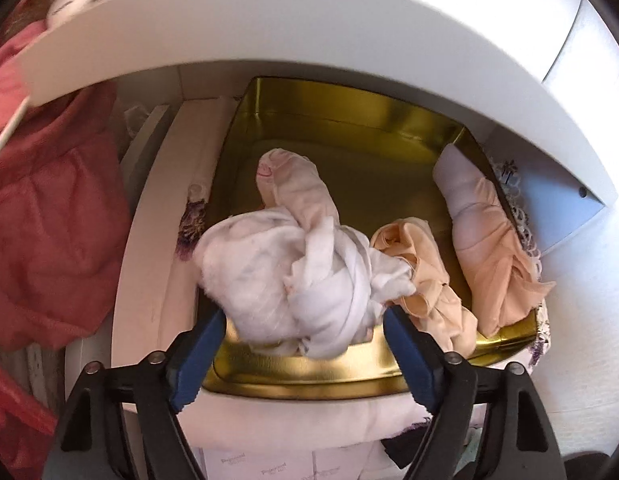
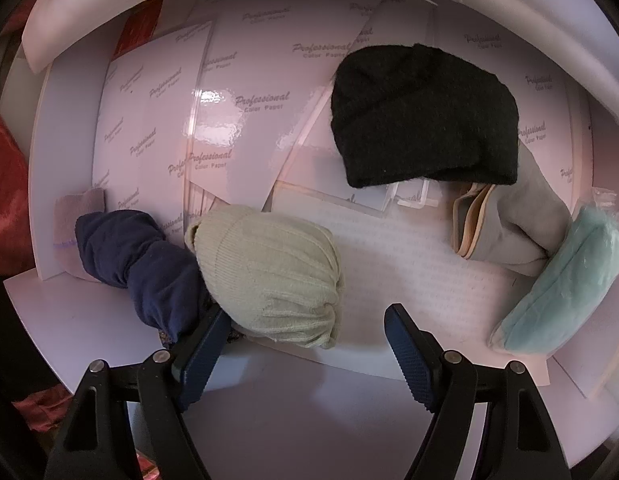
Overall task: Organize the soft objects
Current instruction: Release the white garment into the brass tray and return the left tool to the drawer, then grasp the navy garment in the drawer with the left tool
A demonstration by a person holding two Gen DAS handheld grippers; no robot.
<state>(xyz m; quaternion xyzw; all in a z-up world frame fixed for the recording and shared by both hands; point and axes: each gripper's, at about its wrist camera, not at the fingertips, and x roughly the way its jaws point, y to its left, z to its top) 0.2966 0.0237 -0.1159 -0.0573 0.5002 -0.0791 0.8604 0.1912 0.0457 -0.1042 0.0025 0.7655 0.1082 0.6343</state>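
In the left wrist view my left gripper (image 1: 305, 320) stands wide open around a crumpled white cloth bundle (image 1: 301, 276) that lies in a gold tin (image 1: 293, 376) under a white shelf. A peach garment (image 1: 425, 280) and a rolled peach-and-white garment (image 1: 485, 240) lie to its right, a pale pink one (image 1: 293, 184) behind it. In the right wrist view my right gripper (image 2: 307, 322) is open and empty. A cream knit bundle (image 2: 273, 276) lies by its left finger, a navy bundle (image 2: 145, 264) further left.
A white shelf board (image 1: 309, 20) overhangs the tin. Red fabric (image 1: 49, 220) hangs at the left. In the right view a black knit hat (image 2: 421, 116), a grey item (image 2: 513, 220) and a mint pouch (image 2: 565, 280) lie on white paper sheets (image 2: 237, 128).
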